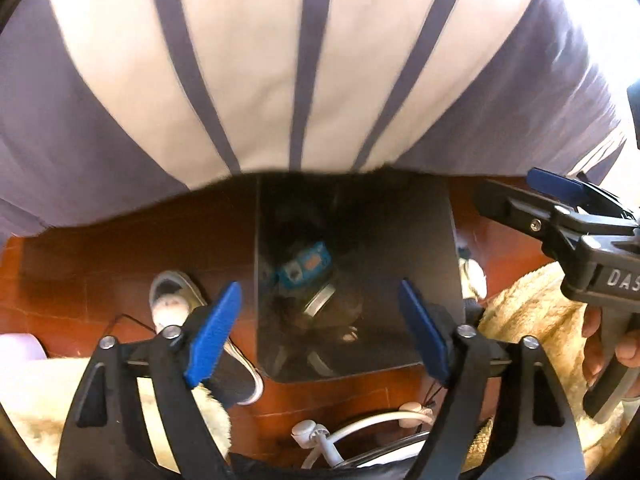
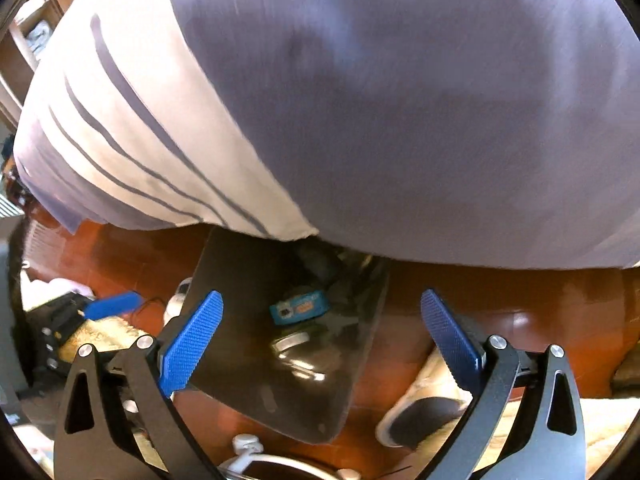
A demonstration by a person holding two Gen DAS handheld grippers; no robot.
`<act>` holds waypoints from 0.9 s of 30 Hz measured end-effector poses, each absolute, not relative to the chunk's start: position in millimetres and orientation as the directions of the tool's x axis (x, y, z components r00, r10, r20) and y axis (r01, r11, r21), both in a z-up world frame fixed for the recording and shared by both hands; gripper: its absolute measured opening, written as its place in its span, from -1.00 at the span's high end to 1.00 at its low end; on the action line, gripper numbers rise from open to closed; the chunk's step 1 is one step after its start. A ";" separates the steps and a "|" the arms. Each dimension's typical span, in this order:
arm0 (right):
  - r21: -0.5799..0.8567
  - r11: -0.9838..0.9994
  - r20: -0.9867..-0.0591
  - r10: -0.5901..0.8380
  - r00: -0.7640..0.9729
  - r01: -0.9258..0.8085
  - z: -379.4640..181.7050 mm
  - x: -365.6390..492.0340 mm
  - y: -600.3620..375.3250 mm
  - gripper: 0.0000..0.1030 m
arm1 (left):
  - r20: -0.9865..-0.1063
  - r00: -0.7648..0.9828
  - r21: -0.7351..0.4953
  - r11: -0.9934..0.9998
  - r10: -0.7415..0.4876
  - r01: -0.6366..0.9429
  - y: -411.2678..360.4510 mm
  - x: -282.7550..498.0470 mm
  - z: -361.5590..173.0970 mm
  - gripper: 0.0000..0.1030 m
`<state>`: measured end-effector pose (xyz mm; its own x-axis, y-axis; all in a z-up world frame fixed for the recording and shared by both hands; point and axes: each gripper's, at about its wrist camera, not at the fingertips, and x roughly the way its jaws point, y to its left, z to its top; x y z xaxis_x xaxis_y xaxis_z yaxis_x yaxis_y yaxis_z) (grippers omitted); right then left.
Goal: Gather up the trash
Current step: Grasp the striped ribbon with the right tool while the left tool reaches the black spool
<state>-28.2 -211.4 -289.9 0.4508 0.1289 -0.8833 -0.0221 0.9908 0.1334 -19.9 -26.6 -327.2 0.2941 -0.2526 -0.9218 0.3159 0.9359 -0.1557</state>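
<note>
Dark and glossy, the trash bin [image 1: 400,264] stands open on the red-brown tiled floor [image 1: 100,264], and both your grippers look down into it. Your left gripper [image 1: 320,332] hangs over the bin's near edge with its blue pads [image 1: 214,332] spread wide and nothing between them. Inside the bin, past those pads and about midway between them, lies a blue carton [image 1: 306,266] with an orange patch, and just nearer you than the carton sits a round metal lid or tin [image 1: 318,300]. Your right gripper [image 2: 320,344] is likewise spread and empty; in its view the bin [image 2: 240,280] lies between the fingers toward the left one, with the blue carton [image 2: 300,306] and the shiny tin [image 2: 290,342] inside it. Your striped grey-and-white shirt [image 1: 304,60] hangs over the bin's far side. Left of the bin rests a slippered foot [image 1: 176,300]; a white cable [image 1: 360,424] lies on the floor at its near side.
</note>
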 end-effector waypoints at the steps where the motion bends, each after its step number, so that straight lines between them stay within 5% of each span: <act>1: 0.113 0.993 -0.878 0.109 0.466 -0.021 -282.5 -30.5 -212.4 -0.93 | -0.912 0.320 -0.151 0.936 -0.255 0.318 -24.5 -21.2 -315.2 -0.64; 5: 0.001 1.000 -0.806 0.001 0.592 0.000 -231.5 -41.4 -221.8 -0.93 | -0.870 0.401 -0.160 0.934 -0.286 0.318 -15.9 -25.8 -272.9 -0.66; 15: -0.005 1.000 -0.653 -0.023 0.757 0.026 -131.9 -35.3 -246.6 -0.93 | -0.761 0.593 -0.100 0.951 -0.263 0.293 4.0 -11.6 -178.3 -0.66; 27: 0.035 0.998 -0.640 -0.013 0.768 0.046 -116.1 51.0 -258.1 -0.93 | -0.714 0.647 -0.058 0.943 -0.269 0.328 -24.7 77.3 -136.0 -0.66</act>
<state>51.0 -258.1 -116.1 0.7679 -0.0133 -0.6405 0.0464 0.9983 0.0349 77.3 -24.7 -136.0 0.6470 -0.2688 -0.7135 0.3276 0.9430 -0.0583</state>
